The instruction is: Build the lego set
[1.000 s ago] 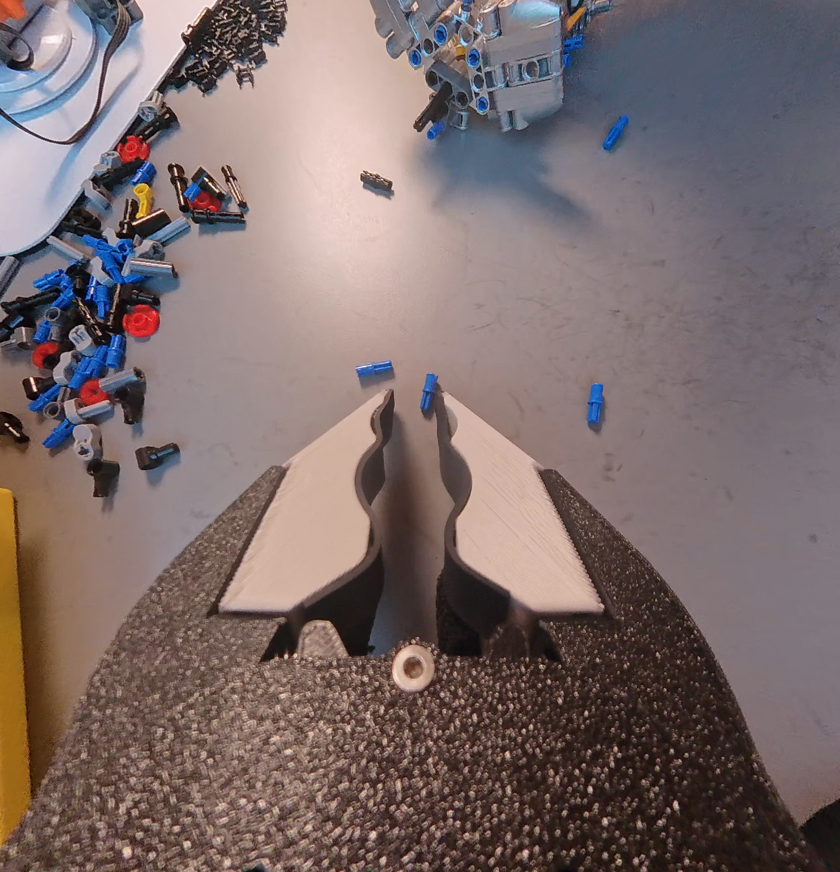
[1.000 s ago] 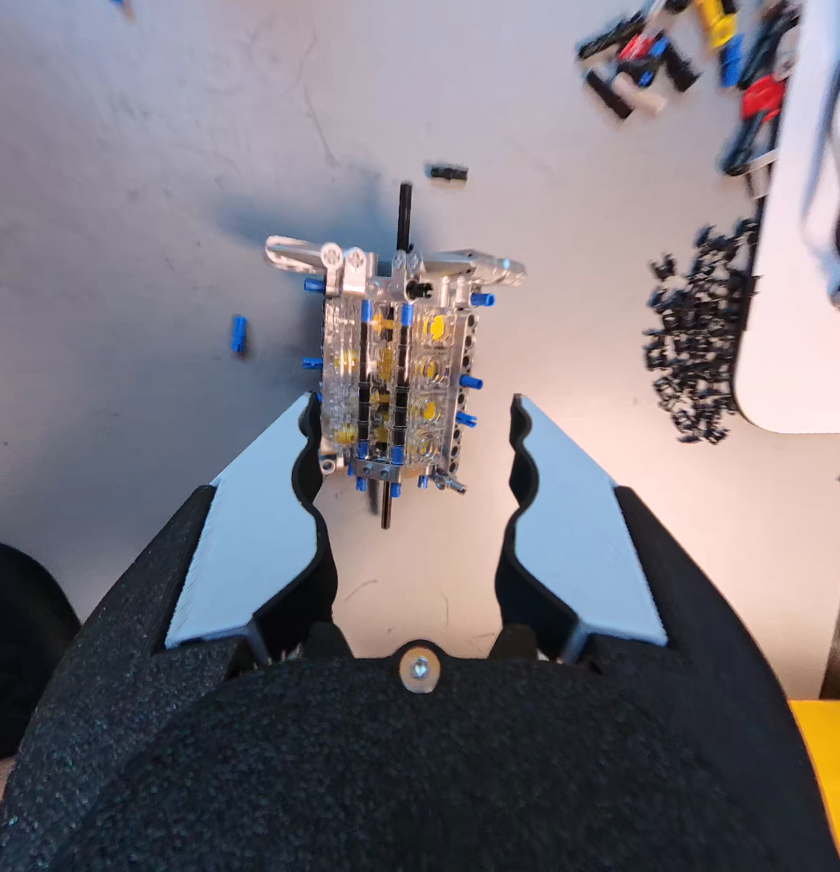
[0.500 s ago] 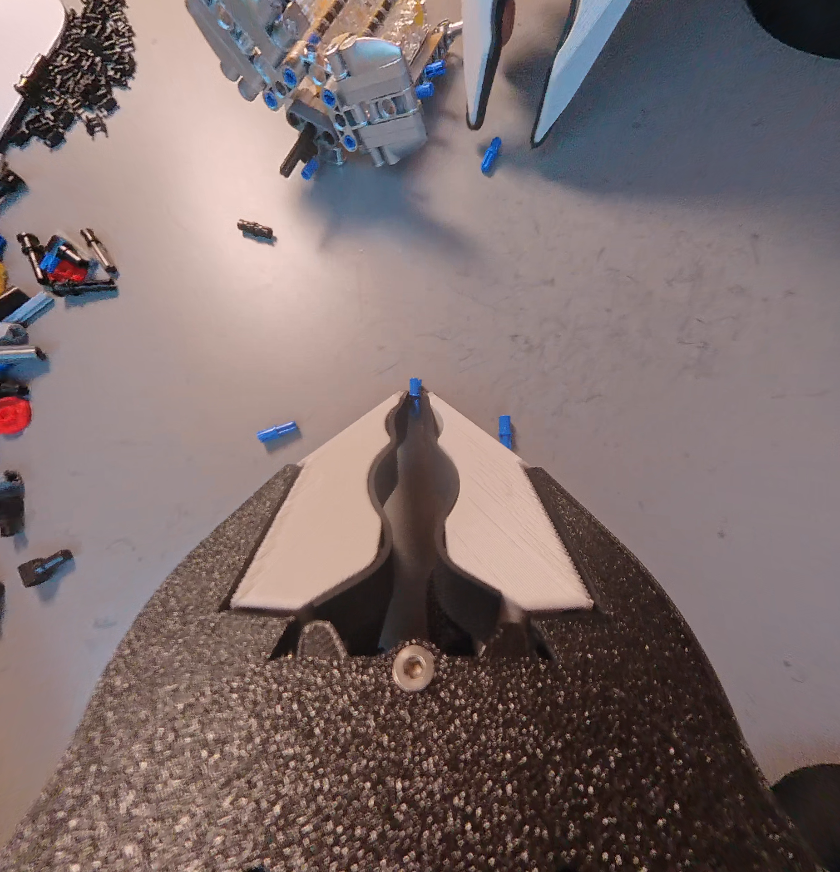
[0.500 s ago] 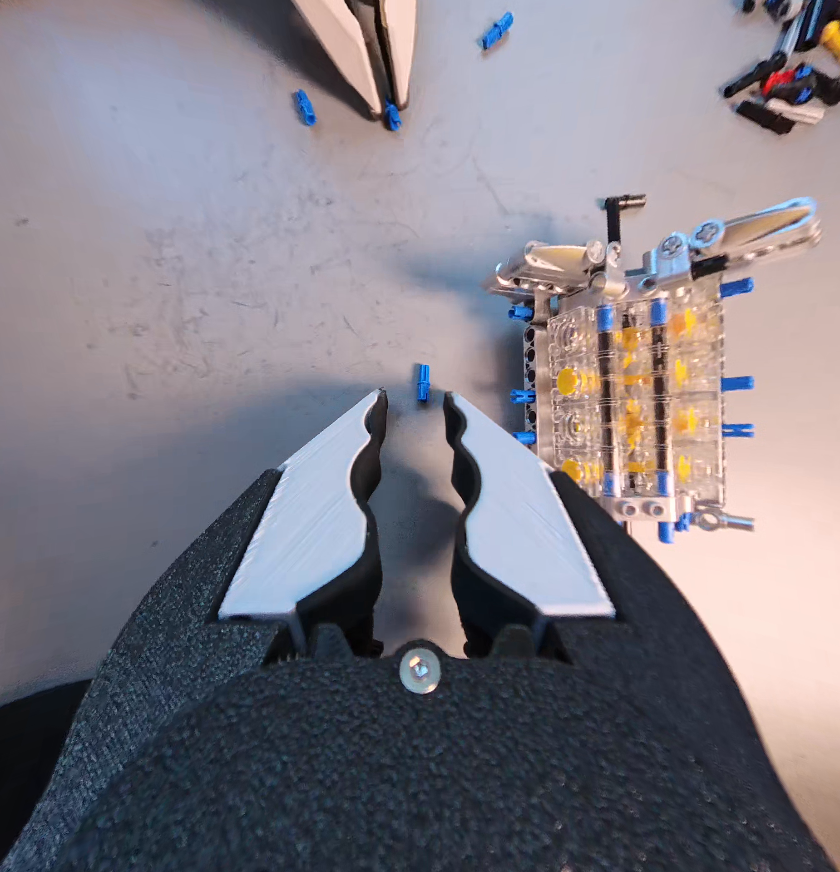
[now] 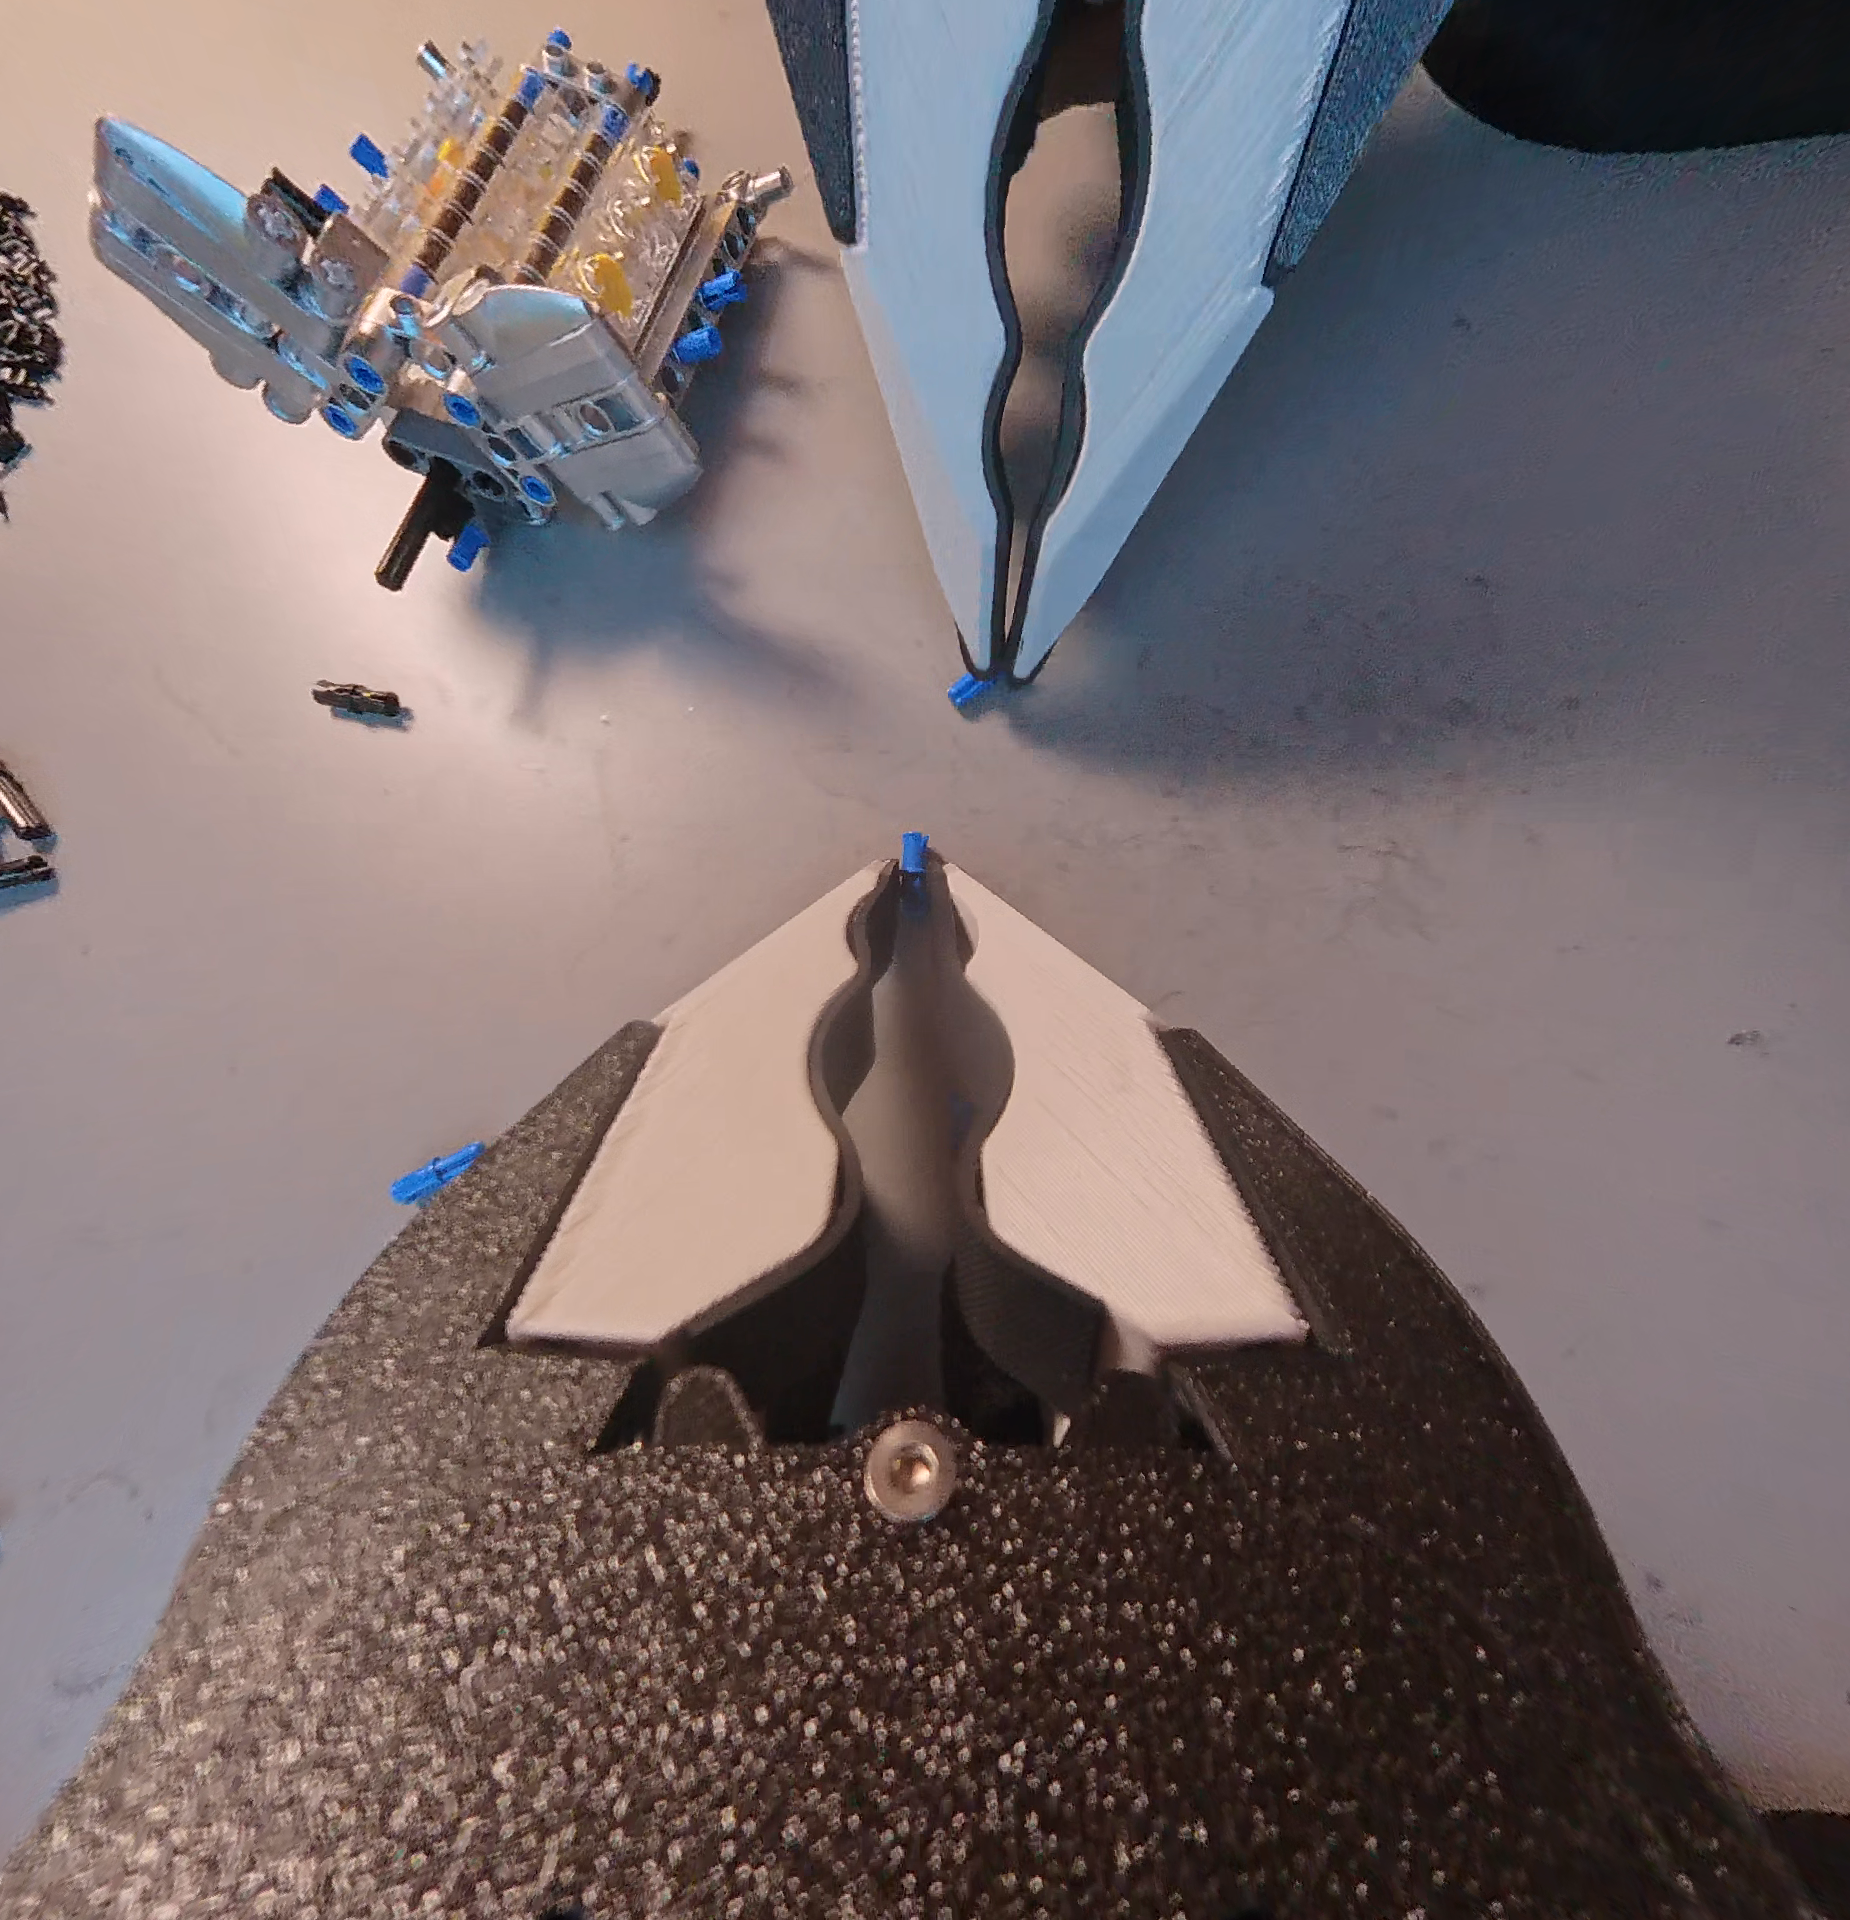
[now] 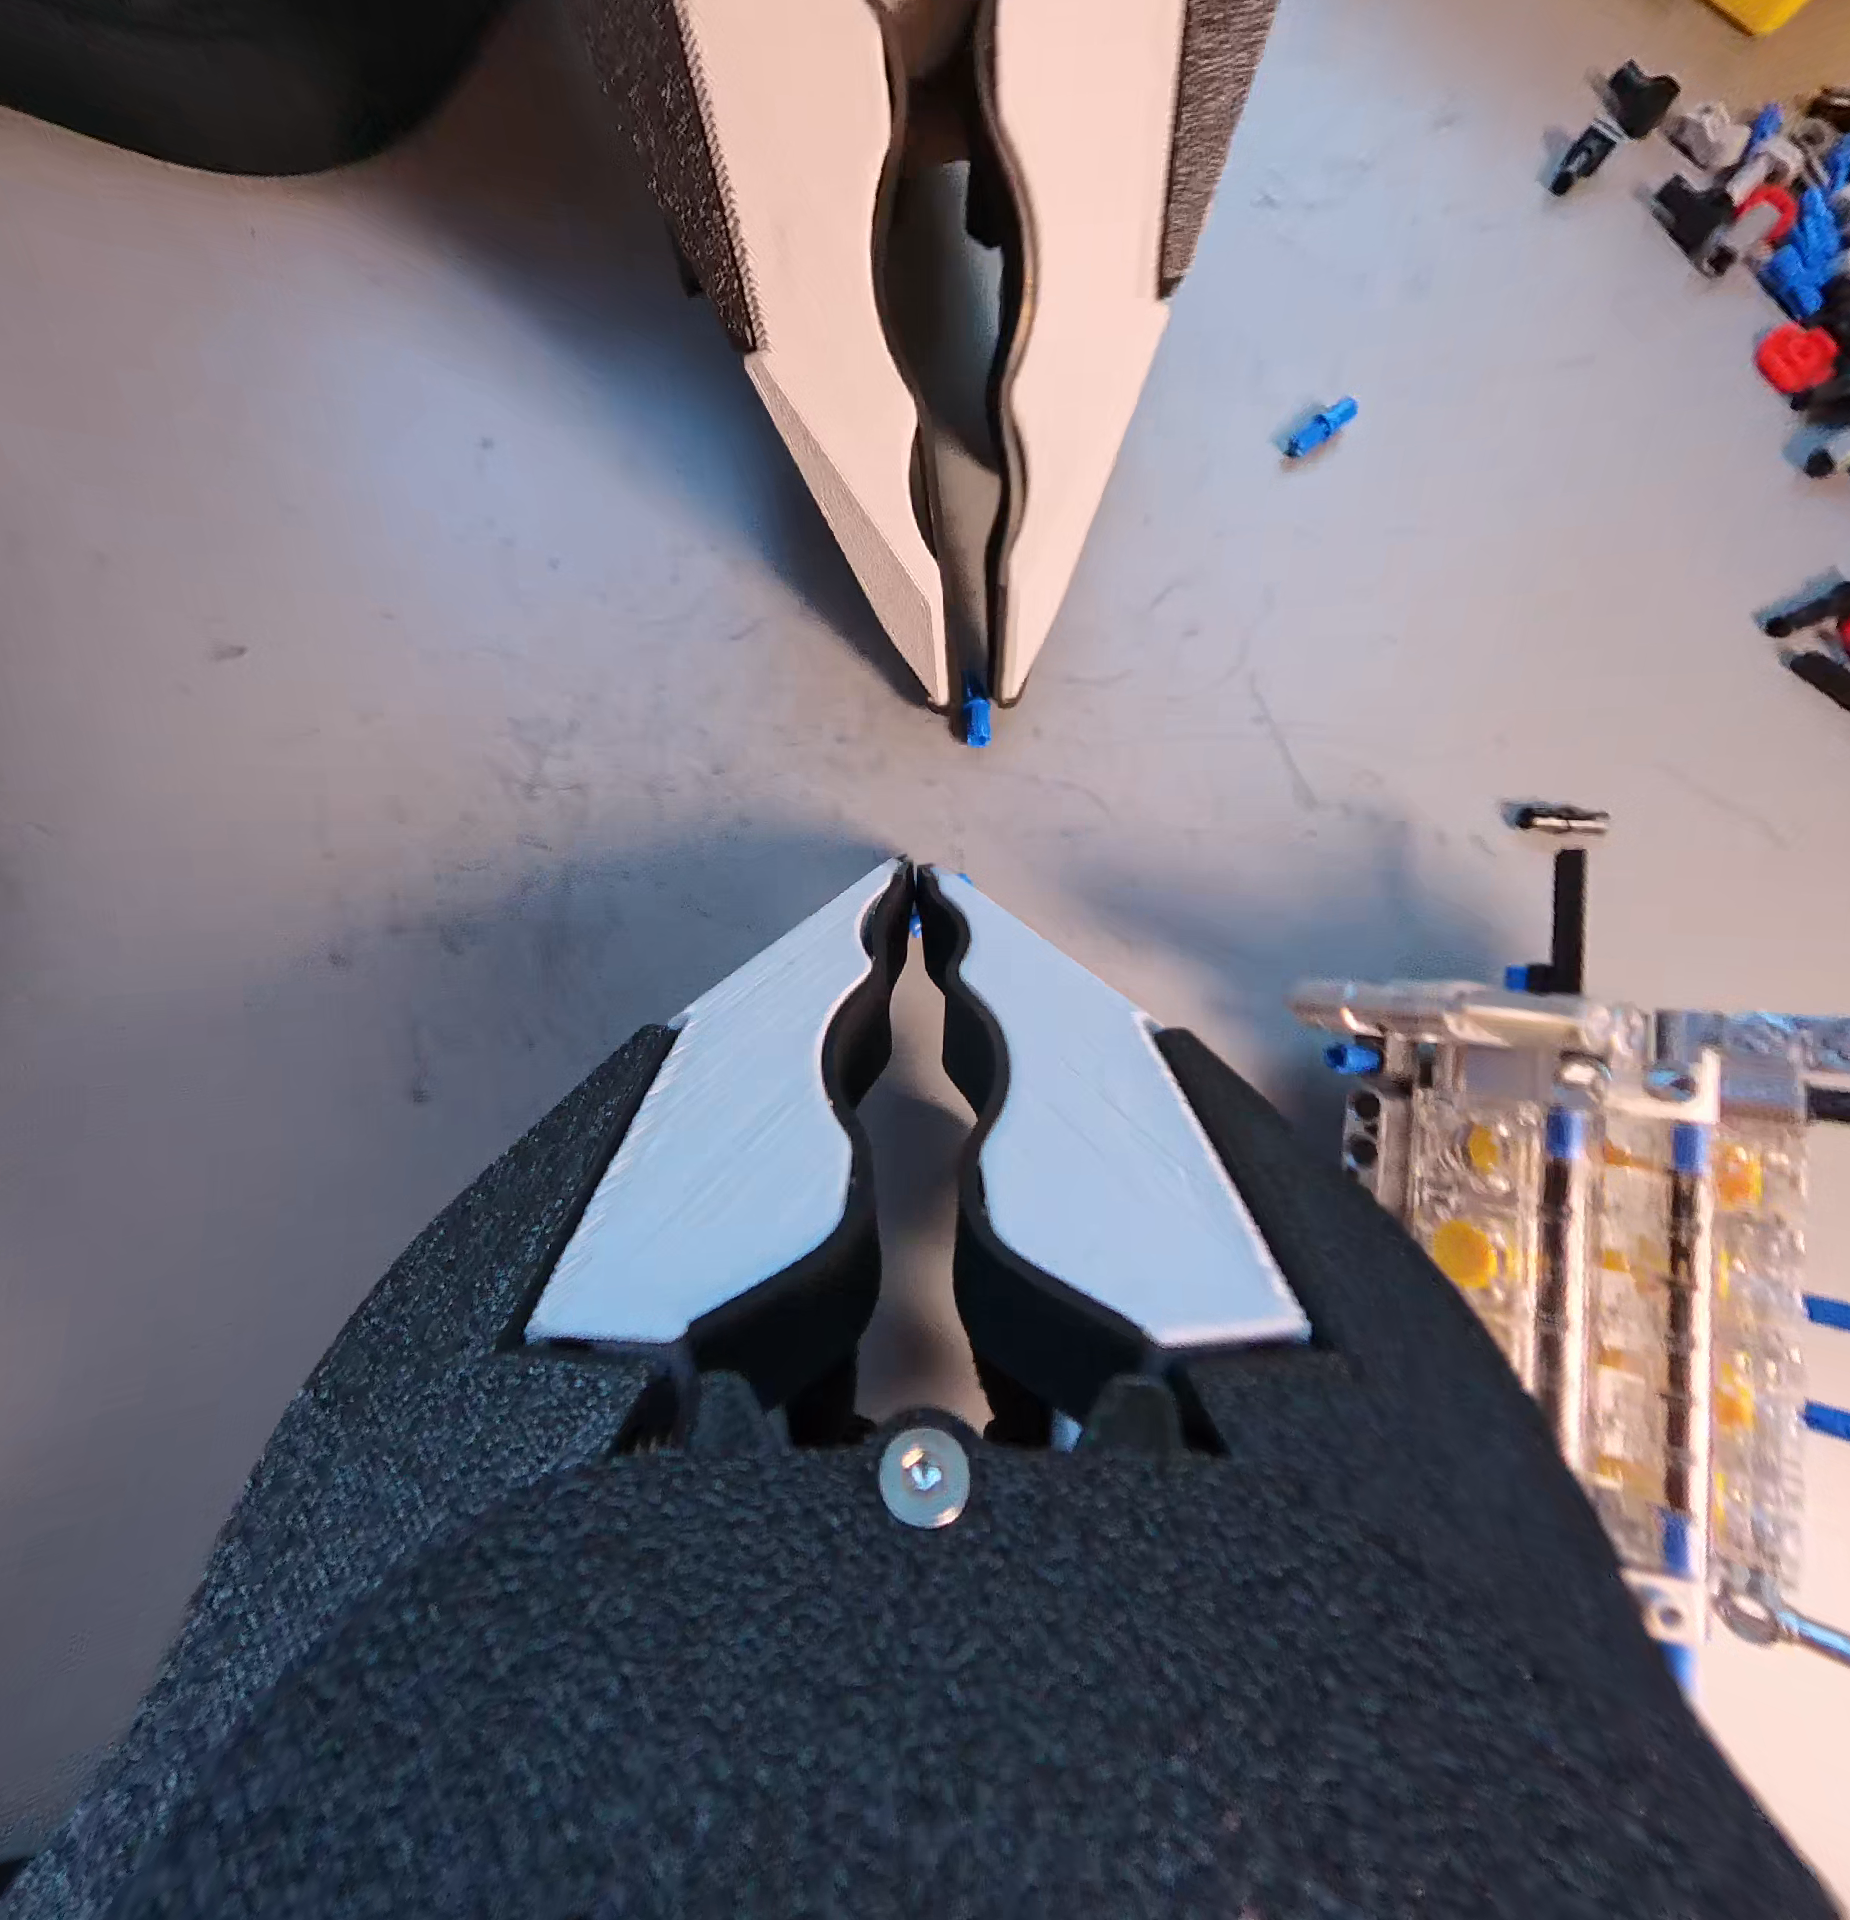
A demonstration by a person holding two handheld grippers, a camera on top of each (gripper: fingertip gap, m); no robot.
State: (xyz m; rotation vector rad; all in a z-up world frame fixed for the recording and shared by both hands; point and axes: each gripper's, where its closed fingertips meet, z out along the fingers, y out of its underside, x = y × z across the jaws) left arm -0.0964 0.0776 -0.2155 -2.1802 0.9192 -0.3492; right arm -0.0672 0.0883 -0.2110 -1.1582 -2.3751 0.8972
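The bench (image 5: pixel 1523 831) looks like smooth, matt grey laminate, scuffed and faintly scratched. Each gripper body is coarse, grainy black plastic; the left gripper (image 5: pixel 913 868) and right gripper (image 6: pixel 913 871) have matt pale fingers (image 5: pixel 713 1122) ribbed with fine printed layer lines, lined in smooth black. A shiny metal screw (image 5: pixel 905 1475) sits in the left body. The pins (image 5: pixel 913 847) are glossy blue plastic. The model (image 5: pixel 464 291) mixes clear, silvery and yellow glossy plastic.
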